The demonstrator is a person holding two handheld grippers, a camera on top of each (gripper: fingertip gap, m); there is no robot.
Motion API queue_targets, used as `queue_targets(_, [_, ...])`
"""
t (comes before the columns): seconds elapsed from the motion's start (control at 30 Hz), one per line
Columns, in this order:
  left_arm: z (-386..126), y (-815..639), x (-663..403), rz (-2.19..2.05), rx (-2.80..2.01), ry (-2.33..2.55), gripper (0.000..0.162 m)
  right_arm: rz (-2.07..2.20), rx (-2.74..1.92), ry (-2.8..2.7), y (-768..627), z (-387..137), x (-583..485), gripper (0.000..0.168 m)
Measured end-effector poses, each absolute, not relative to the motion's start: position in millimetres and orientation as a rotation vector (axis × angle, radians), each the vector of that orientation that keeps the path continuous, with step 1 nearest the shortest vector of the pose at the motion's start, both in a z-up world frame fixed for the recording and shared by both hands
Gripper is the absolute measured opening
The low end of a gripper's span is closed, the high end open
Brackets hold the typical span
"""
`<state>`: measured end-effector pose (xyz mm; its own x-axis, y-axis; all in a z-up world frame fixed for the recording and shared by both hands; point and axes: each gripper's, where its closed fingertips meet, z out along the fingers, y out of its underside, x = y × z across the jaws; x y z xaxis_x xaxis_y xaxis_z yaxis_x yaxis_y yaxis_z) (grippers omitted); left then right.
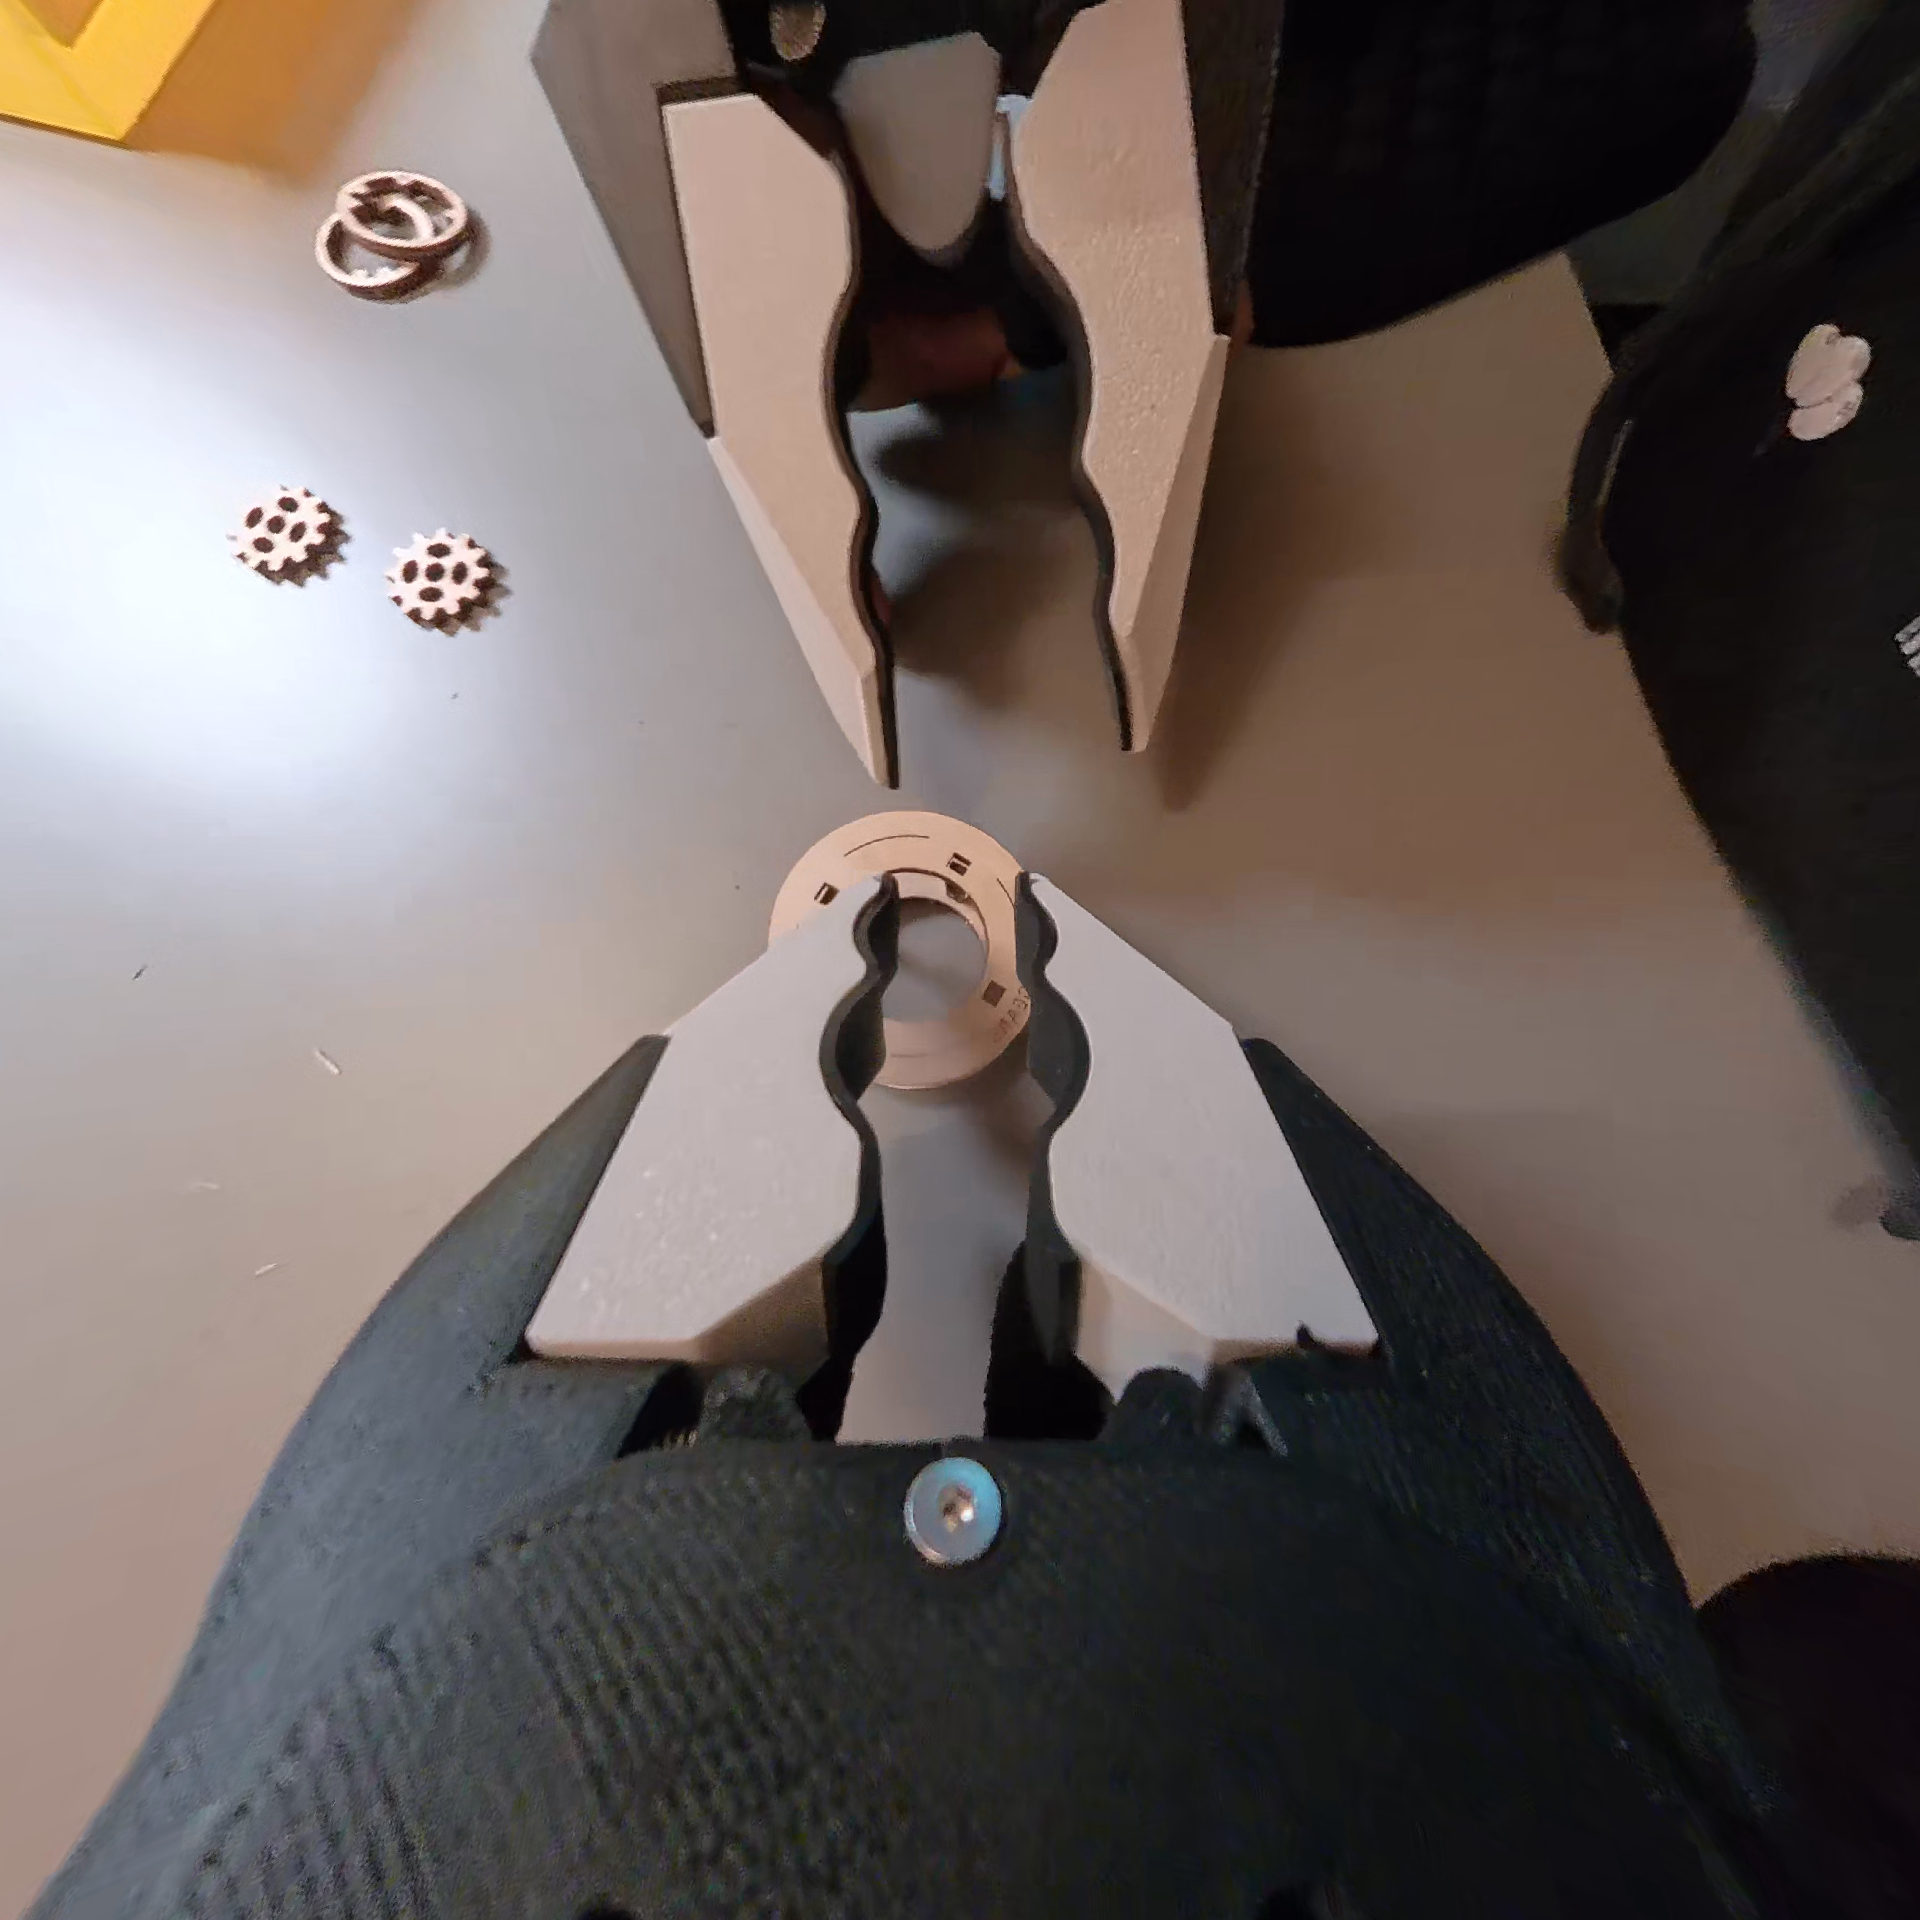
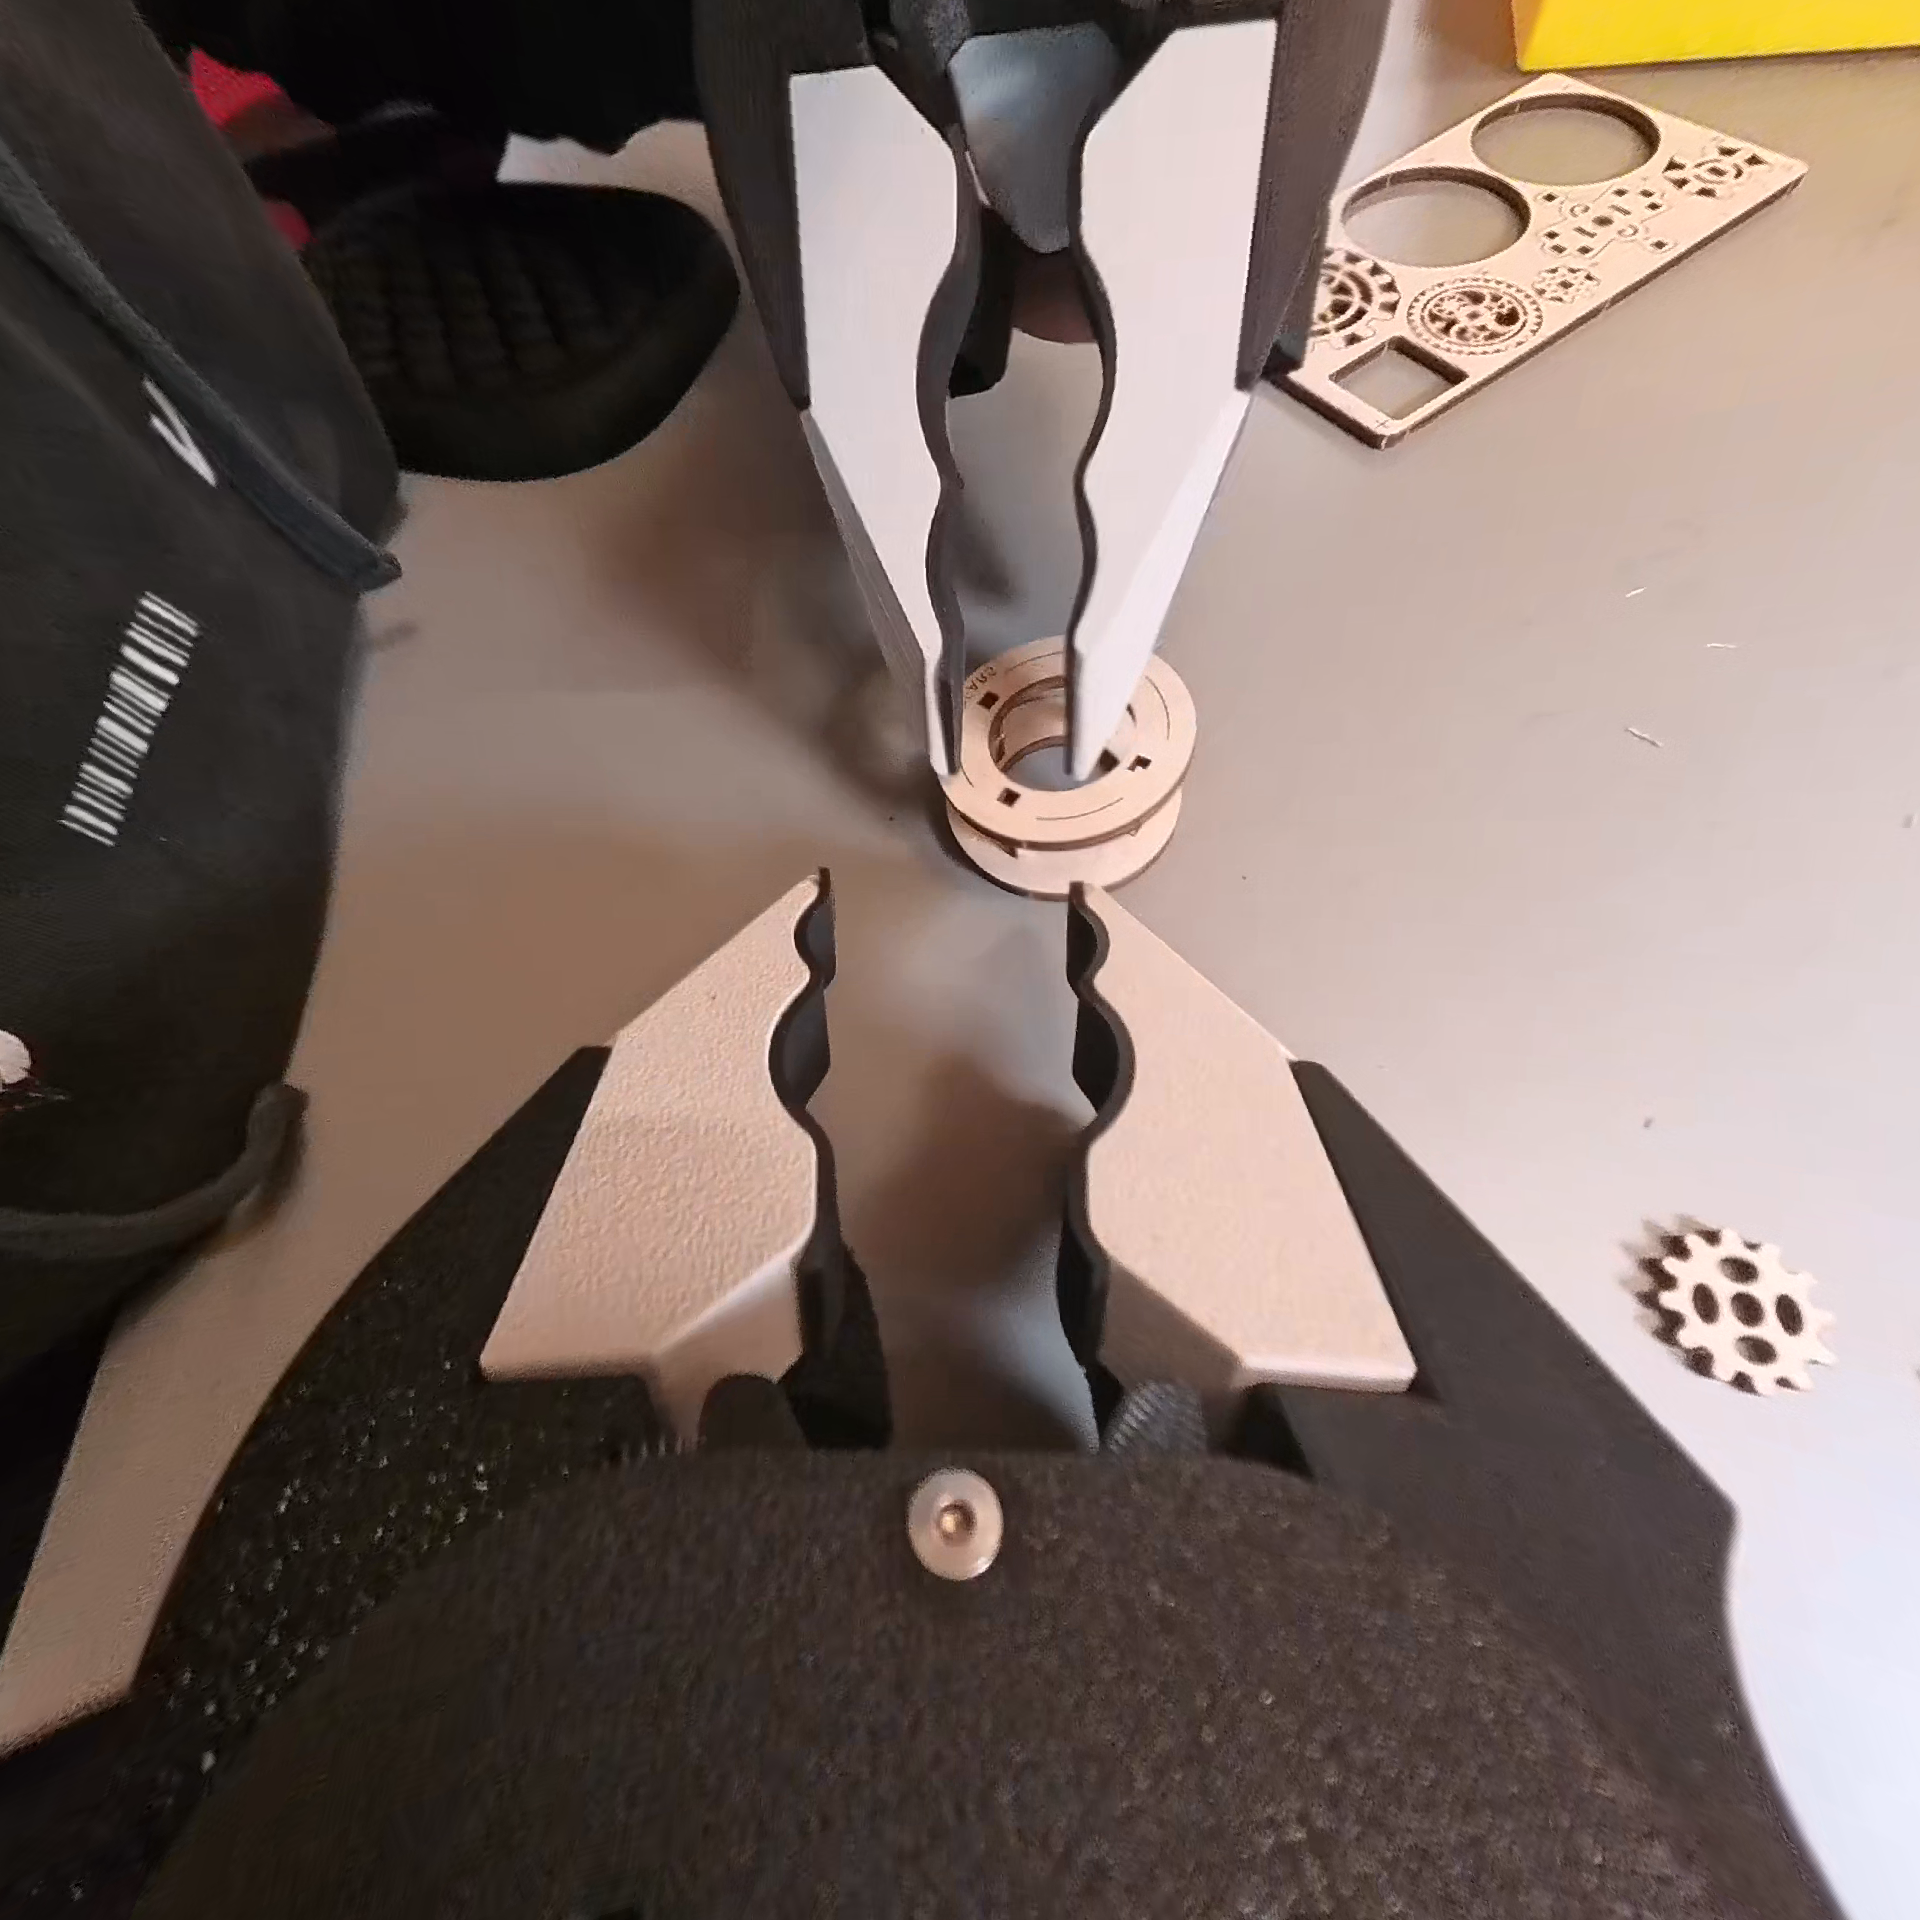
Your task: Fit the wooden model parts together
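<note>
A stack of flat wooden rings (image 1: 940, 1049) lies on the grey table; it also shows in the right wrist view (image 2: 1070, 821). My left gripper (image 1: 958, 883) reaches down onto it: one fingertip (image 2: 1086, 727) sits in the centre hole, the other at the outer rim, pinching the ring wall. My right gripper (image 2: 953, 891) is open and empty, its tips just short of the stack's near edge; in the left wrist view it (image 1: 1008, 756) points at the stack from the far side. Two small wooden gears (image 1: 286, 540) (image 1: 447, 582) lie apart to the left; one gear (image 2: 1730, 1314) shows in the right wrist view.
A small pile of wooden rings (image 1: 395, 234) lies near a yellow box (image 1: 94, 62). A laser-cut wooden sheet (image 2: 1538, 270) with punched-out holes lies behind the left gripper. A black bag (image 2: 156, 623) and a person's dark clothing (image 1: 1766, 520) border the table. Only a small space, under 4 cm, lies between the two pairs of fingers. The gear (image 2: 1730, 1314) is about 12 cm from my right fingertips. My left wrist view (image 1: 443, 575) looks at it from another angle.
</note>
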<state>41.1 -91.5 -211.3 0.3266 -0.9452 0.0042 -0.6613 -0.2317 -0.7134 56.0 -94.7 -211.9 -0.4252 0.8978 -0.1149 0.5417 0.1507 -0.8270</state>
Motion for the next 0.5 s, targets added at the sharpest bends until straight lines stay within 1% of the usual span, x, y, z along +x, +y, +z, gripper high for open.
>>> queue_targets(0.03, [-211.3, -92.8, 41.1, -0.621, -1.966, 1.434, 0.019, 1.179, -1.364, -2.036, -93.1, -212.2, 55.5, 0.043])
queue_targets(0.13, [-210.2, -95.5, 37.5, -0.662, -1.949, 1.501, 0.021, 1.161, -1.348, -2.062, -85.7, -213.7, 50.7, 0.053])
queue_targets(0.23, [-198.9, -91.4, 30.9, -0.652, -1.961, 1.451, 0.025, 1.161, -1.322, -2.102, -82.5, -214.4, 42.2, 0.062])
queue_targets(0.33, [-197.9, -86.9, 15.4, -0.546, -2.057, 1.34, 0.04, 1.171, -1.289, -2.141, -83.7, -215.8, 30.6, 0.069])
queue_targets(0.43, [-203.0, -95.3, 17.5, -0.551, -2.114, 1.236, 0.059, 1.158, -1.251, -2.185, -89.4, -217.4, 22.7, 0.07])
queue_targets(0.5, [-212.1, -95.0, 17.2, -0.504, -2.139, 1.207, 0.06, 1.159, -1.246, -2.199, -93.6, -217.6, 22.0, 0.066])
